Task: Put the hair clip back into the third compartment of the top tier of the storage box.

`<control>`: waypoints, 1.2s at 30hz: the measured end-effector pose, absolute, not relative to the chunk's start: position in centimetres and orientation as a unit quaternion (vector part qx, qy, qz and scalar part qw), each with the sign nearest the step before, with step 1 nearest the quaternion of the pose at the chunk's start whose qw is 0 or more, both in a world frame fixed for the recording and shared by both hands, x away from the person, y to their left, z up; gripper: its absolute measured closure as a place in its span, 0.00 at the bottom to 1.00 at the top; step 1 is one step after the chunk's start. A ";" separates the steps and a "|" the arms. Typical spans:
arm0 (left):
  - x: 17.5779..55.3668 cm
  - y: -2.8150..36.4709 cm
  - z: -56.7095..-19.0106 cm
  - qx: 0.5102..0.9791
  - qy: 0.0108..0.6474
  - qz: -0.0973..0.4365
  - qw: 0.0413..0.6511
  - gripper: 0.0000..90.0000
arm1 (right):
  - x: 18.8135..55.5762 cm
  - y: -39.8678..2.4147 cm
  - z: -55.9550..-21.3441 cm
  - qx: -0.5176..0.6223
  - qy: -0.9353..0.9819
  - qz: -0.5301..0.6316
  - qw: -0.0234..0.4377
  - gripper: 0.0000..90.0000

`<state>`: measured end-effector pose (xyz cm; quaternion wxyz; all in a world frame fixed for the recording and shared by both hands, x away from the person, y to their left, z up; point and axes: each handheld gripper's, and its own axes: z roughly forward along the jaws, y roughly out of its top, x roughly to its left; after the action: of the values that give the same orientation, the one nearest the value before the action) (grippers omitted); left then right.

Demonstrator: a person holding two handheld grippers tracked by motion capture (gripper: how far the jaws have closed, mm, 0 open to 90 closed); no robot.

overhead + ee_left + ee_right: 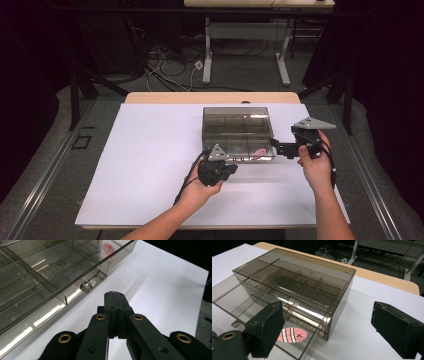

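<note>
The smoked plastic drawer box [238,131] stands on the desk [150,165], just ahead of the left tongs [115,293] and between both tongs. Its drawer [242,305] is seen pulled partly out, a pink disc [293,335] lying inside. The left tongs are pressed together on nothing, just short of the drawer handle [94,281]. The right tongs [329,330] are held wide beside the box corner, gripping nothing. Whether the drawer is to be shut or drawn further remains to be judged.

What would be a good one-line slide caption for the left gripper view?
Left gripper, jaws shut on nothing, poised near the clear handle of a smoky transparent plastic drawer box on a white table.
</note>
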<state>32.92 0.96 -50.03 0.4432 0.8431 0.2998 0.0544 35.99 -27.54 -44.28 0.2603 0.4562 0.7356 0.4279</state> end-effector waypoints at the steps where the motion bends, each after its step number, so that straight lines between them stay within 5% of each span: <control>1: 32.9 0.9 -50.0 0.846 0.299 0.053 0.438 1.00 | 36.0 -27.6 -44.3 0.455 0.736 0.429 0.261 0.12; 36: 35.0 1.7 -50.7 0.826 0.347 0.068 0.440 1.00 | 36.1 -27.5 -44.4 0.451 0.738 0.428 0.263 0.12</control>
<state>35.00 1.74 -50.73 0.4396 0.8257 0.3469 0.0679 36.14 -27.45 -44.43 0.2629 0.4512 0.7376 0.4281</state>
